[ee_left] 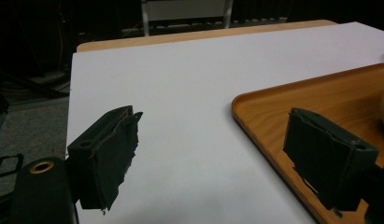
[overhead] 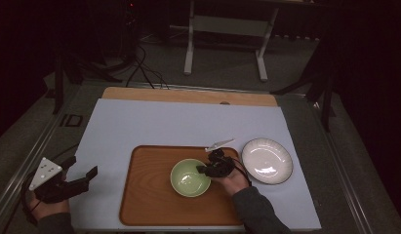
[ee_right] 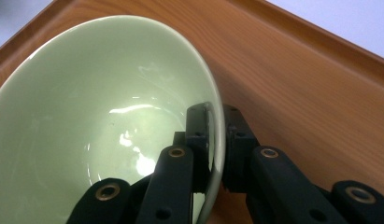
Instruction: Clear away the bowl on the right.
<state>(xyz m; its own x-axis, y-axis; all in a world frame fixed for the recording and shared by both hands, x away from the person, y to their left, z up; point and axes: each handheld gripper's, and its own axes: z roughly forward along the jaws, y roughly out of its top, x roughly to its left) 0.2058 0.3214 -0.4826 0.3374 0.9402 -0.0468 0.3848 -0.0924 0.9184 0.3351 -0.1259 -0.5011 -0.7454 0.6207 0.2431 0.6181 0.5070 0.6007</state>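
Observation:
A pale green bowl rests on the wooden tray near its middle. My right gripper is shut on the bowl's right rim, one jaw inside and one outside. In the right gripper view the green bowl is empty and its rim is pinched by the right gripper. My left gripper is held over the white mat left of the tray. In the left gripper view the left gripper stands open with nothing between its jaws, above the mat beside the tray's left edge.
A white plate lies on the mat just right of the tray. The white mat covers most of the wooden table. A white stand and cables sit on the floor beyond the table.

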